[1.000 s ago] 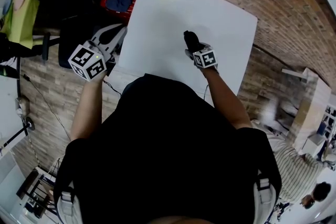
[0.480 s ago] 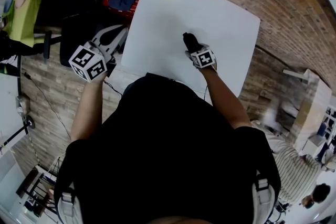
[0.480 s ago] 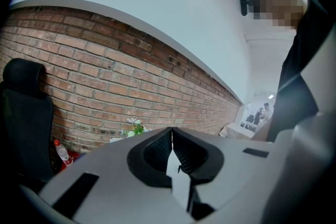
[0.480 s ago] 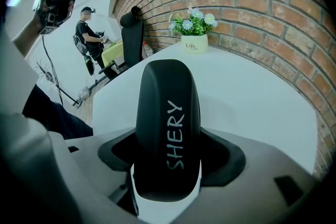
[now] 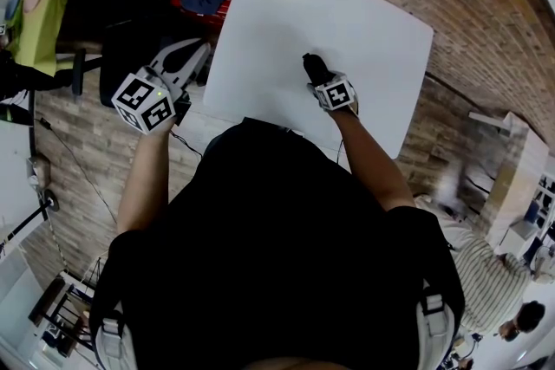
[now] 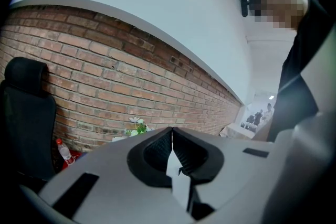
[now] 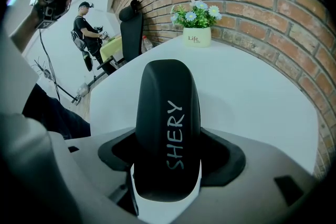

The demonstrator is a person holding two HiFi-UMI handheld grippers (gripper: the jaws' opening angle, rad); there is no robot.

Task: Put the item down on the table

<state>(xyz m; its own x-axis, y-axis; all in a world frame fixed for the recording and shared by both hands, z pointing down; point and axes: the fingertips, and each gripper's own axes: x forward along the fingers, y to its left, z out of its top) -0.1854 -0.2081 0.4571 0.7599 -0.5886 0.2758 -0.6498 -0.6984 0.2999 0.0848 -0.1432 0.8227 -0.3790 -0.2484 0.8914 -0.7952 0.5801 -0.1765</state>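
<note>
Your right gripper [image 7: 168, 168] has its jaws spread wide and clamped on the black case [image 7: 168, 118], one pad on each long side. The case carries the light lettering "SHERY" along its length and sticks out past the jaws toward the top of the right gripper view. In the head view the case sits just right of the frame's centre, over the near part of the white table [image 5: 373, 22], with your gripper angled steeply down onto it. From these views you cannot tell whether the case's far end touches the tabletop. The small flower pot [image 7: 197, 35] stands at the table's far edge, close to the brick wall [image 7: 262, 2] and well apart from the case. Your left gripper [image 6: 171, 147] has its jaws pressed together with nothing between them. In the head view it is held off the table's left edge, in the left middle of the frame. A black chair [image 6: 23, 113] stands at the left of the left gripper view, with a bottle [image 6: 64, 152] beside it near the foot of the wall.
</note>
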